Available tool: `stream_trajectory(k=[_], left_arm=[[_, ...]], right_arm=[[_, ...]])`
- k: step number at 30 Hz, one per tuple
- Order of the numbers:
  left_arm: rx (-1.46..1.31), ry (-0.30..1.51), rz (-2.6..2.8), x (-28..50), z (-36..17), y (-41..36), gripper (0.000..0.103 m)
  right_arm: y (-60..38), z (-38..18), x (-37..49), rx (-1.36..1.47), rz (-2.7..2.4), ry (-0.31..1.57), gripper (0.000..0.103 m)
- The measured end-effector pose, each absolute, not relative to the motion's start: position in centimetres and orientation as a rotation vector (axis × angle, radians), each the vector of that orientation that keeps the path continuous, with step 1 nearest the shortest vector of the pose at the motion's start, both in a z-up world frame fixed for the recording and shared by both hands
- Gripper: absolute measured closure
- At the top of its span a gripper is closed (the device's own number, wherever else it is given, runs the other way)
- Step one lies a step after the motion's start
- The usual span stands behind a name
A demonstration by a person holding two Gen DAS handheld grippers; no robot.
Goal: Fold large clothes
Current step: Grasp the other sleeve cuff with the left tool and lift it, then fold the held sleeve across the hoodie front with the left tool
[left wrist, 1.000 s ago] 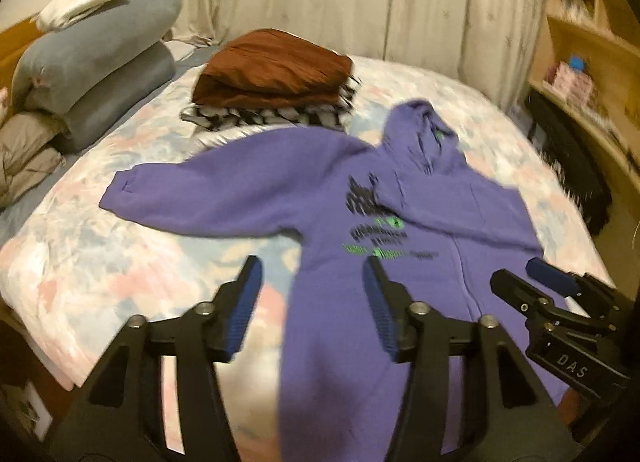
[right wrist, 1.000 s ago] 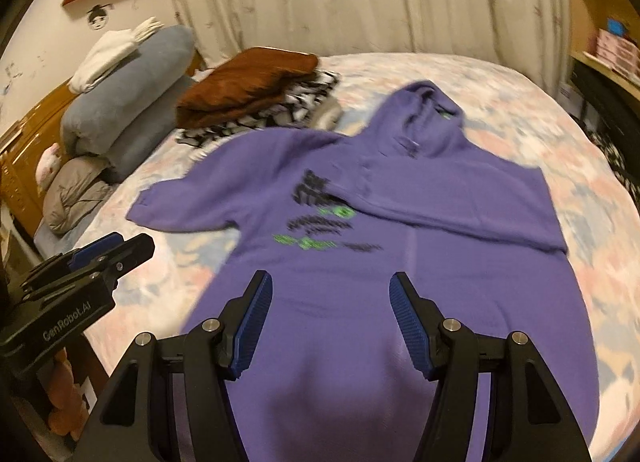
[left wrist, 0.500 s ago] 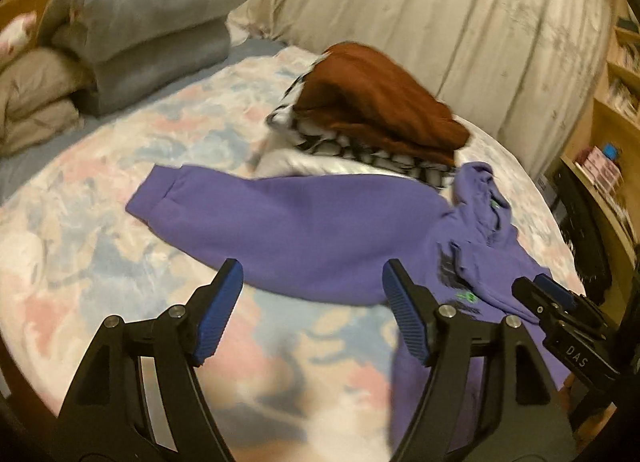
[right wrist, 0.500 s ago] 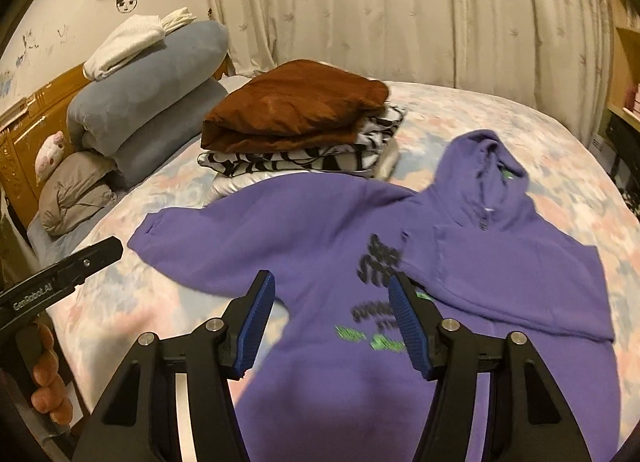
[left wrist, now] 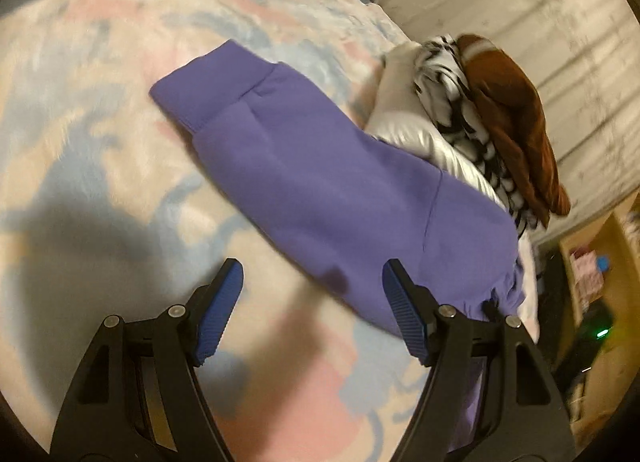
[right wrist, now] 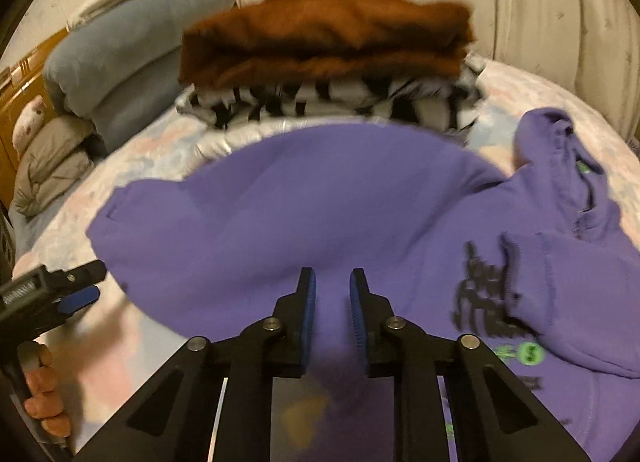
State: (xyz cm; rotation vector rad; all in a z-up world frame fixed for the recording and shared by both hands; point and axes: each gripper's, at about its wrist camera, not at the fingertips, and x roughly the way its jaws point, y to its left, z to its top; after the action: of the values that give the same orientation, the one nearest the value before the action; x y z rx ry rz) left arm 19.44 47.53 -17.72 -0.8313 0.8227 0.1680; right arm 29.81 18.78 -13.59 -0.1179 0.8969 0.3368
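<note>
1. Purple hoodie (right wrist: 320,214) lies flat on the bed (left wrist: 80,62).
2. Left tool (left wrist: 312,310) gapes, empty; right tool (right wrist: 332,302), jaws just closing, nearly together over the sleeve, grip unclear.
3. Risk: pinching one layer only, so the sleeve slips mid-fold.

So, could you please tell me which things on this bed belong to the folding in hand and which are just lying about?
Part of the job:
- purple hoodie, spread on the bed
- its outstretched sleeve
- left gripper, jaws open
- right gripper, jaws nearly shut

Just lying about:
- stack of folded clothes
- grey pillows
- curtain
</note>
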Motion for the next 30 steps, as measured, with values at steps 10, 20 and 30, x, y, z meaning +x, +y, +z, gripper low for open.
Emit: stream_trajectory(k=[10, 20, 30], left_arm=[[-0.775, 0.838, 0.308, 24.4, -18.8, 49.3, 0.084], [-0.397, 0.611, 0.336, 22.3, -6.4, 39.5, 0.097], [-0.174, 0.469, -0.019, 22.2, 3.5, 19.3, 0.097]], right_arm=[[20.2, -17.9, 31.5, -0.125, 0.349, 0.938, 0.086], [16.5, -14.6, 29.9, -0.03, 0.363, 0.959, 0.086], [1.2, -9.0, 24.9, 0.128, 0.216, 0.886, 0.086]])
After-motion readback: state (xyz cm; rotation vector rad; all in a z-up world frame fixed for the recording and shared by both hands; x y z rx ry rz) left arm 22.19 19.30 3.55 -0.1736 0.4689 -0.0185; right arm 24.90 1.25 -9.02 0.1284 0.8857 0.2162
